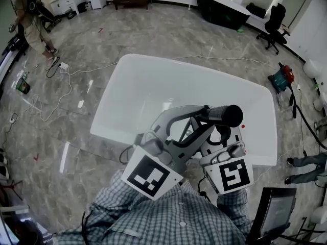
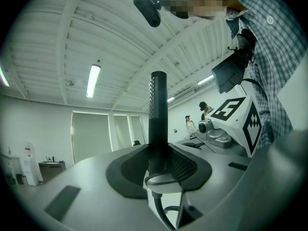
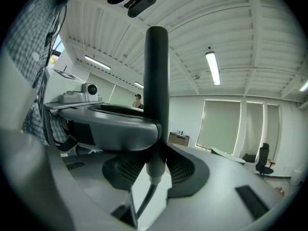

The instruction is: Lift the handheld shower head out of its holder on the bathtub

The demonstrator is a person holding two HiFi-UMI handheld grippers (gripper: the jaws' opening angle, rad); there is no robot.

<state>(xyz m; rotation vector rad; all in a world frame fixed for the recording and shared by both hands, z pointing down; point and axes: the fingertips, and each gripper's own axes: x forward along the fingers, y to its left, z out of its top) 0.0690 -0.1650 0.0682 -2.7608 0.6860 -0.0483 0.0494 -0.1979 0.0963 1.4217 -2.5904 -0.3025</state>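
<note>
Nearest us, low in each gripper view's centre, the left gripper (image 2: 158, 165) and right gripper (image 3: 155, 160) both pinch the shower head (image 1: 225, 115). It stands upright centre-right of the head view, seemingly clear of its holder. Its hose (image 2: 161, 211) trails below the jaws, and the tub (image 1: 143, 86) lies beyond. We fear that the hose may pull taut, or that our two grips may fight each other. Either way the smooth wand could slip and drop onto the tub.

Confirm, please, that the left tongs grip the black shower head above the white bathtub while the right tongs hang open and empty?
Not quite: the right tongs are also shut on the black shower head, as the right gripper view shows. The left tongs do grip it above the white bathtub.
</note>
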